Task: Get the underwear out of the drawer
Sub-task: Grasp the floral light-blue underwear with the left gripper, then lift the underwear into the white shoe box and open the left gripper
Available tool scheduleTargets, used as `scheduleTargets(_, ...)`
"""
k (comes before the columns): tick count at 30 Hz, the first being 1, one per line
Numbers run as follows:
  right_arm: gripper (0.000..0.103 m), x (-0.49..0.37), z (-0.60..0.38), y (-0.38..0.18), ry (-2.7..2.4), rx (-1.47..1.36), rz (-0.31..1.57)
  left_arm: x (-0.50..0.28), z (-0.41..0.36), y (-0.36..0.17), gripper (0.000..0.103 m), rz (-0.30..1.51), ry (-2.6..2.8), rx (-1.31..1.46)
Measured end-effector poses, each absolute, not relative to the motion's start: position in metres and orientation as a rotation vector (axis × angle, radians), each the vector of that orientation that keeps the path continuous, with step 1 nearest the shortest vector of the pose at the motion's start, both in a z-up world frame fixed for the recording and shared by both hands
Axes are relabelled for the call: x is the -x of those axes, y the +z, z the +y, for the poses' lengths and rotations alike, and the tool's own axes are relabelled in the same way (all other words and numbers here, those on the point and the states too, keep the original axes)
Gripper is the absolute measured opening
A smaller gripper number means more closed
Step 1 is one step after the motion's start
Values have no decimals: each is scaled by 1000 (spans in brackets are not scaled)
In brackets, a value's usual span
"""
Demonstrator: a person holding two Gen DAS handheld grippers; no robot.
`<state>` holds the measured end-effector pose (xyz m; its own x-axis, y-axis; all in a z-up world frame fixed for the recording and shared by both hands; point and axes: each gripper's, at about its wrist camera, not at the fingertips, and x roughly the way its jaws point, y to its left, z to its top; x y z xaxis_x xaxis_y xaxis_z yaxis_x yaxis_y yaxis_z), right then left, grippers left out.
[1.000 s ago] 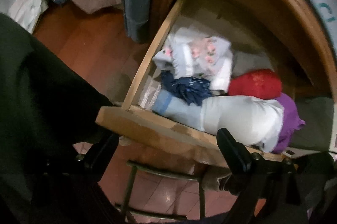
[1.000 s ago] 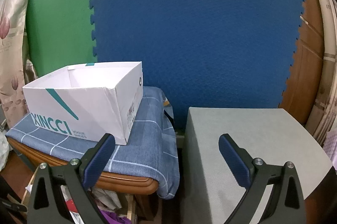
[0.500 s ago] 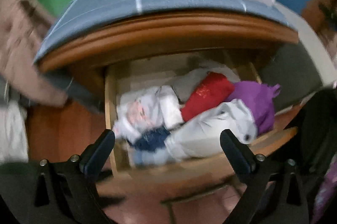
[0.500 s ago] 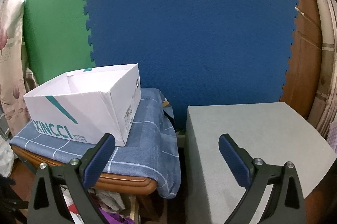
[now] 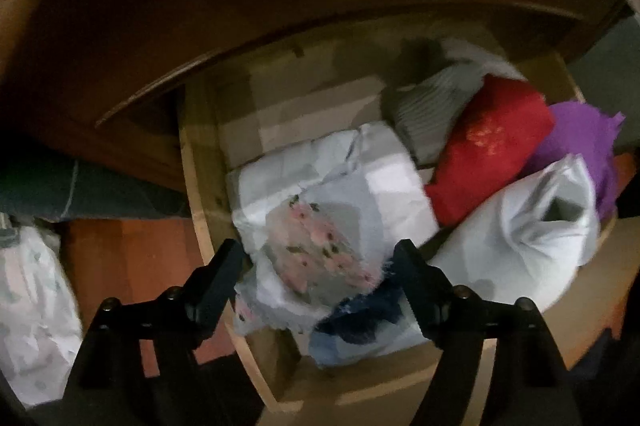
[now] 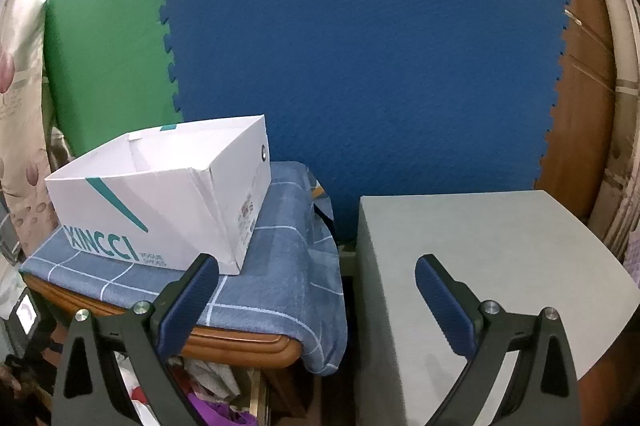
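Observation:
The open wooden drawer (image 5: 196,182) holds folded underwear and clothes. A white floral piece (image 5: 320,242) lies at the front left, with a dark blue piece (image 5: 360,318) below it. A red piece (image 5: 488,154), a purple piece (image 5: 580,142), a grey piece (image 5: 436,98) and a pale rolled bundle (image 5: 516,246) lie to the right. My left gripper (image 5: 320,266) is open, its fingers straddling the floral piece just above it. My right gripper (image 6: 316,290) is open and empty, held high above the nightstand; drawer clothes (image 6: 216,406) show at the bottom.
A white XINCCI box (image 6: 160,202) stands on a blue checked cloth (image 6: 280,266) over the nightstand top. A grey block (image 6: 480,266) stands to its right. Blue and green foam mats (image 6: 360,46) cover the wall behind. A pale cloth heap (image 5: 32,306) lies on the floor left.
My left gripper has dropped down and in toward the drawer, and now straddles the floral piece. The right gripper has barely moved.

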<state>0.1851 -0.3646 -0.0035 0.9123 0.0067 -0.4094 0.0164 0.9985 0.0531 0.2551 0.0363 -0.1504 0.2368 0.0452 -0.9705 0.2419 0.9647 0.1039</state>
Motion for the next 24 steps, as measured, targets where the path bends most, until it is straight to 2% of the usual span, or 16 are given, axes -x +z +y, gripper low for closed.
scheduleTargets(1, 101, -186, -364, -4, -3, -54, 424, -255, 35, -153, 75, 1324, -135, -267)
scheduleTargets(3, 101, -185, -363, -4, 0, -52, 425, -251, 32, -157, 83, 1290, -133, -297)
scheduleTargets(5, 101, -185, -362, -4, 2, -48, 426, -246, 27, -161, 80, 1283, -151, -321)
scheduleTargets(6, 101, -185, -362, -4, 2, -47, 426, -244, 25, -165, 71, 1290, -167, -331)
scheduleTargets(7, 101, -185, -362, -4, 2, -47, 426, -241, 24, -170, 35, 1299, -180, -338)
scheduleTargets(8, 101, -185, -362, -4, 1, -48, 427, -238, 23, -175, 22, 1322, -186, -335)
scheduleTargets(13, 101, -185, -364, -4, -1, -59, 428, -218, 21, -158, 17, 1289, -184, -270)
scheduleTargets(24, 101, -185, -366, -4, -3, -62, 426, -156, 16, -38, 18, 1093, -309, 92)
